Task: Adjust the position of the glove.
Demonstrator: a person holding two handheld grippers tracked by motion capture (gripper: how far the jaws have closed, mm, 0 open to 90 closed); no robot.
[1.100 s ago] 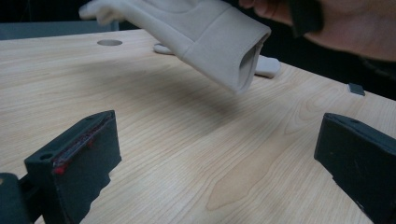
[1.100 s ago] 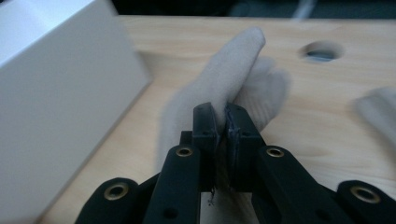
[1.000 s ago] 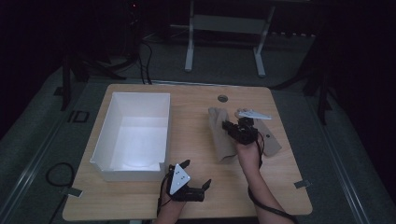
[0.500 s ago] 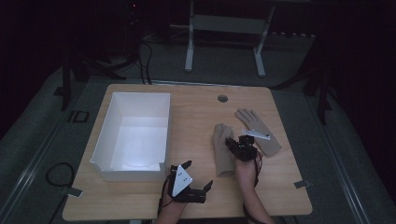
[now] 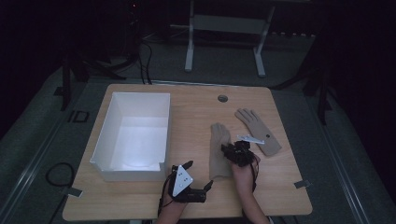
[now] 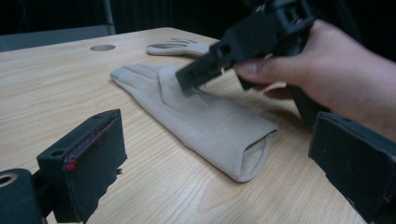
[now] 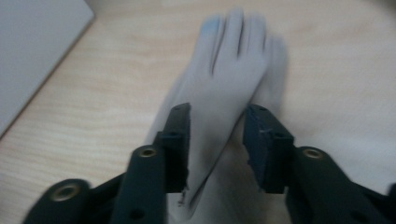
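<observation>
My left gripper [image 5: 198, 175] rests low at the near edge of the worktop [image 5: 196, 112], its fingers [image 6: 84, 158] spread wide apart with nothing between them; through that gap, in the left gripper view, I see the cuff end of the nearer glove [image 6: 205, 126] lying flat on the wood, open toward me; just beyond and to the right, my right hand [image 5: 243, 172] holds the right gripper [image 5: 236, 151] tilted down over the palm of that glove; its fingers [image 7: 180, 140] stand apart, one to each side of the glove's middle, and the view along them is too blurred to tell whether they touch the cloth; the glove's own fingertips point away from me, one of them tipped in a bluish patch; to my left, well apart from the gloves, the white bin [image 5: 133, 135] sits on the worktop with its open top up; farther off to the right lies the second glove [image 5: 257, 130], close to the first but not touching it as far as I can tell; at the far edge, a small round hole [image 5: 222, 98] marks the worktop; beyond that stands a grey frame [image 5: 224, 28] on the dark floor.
</observation>
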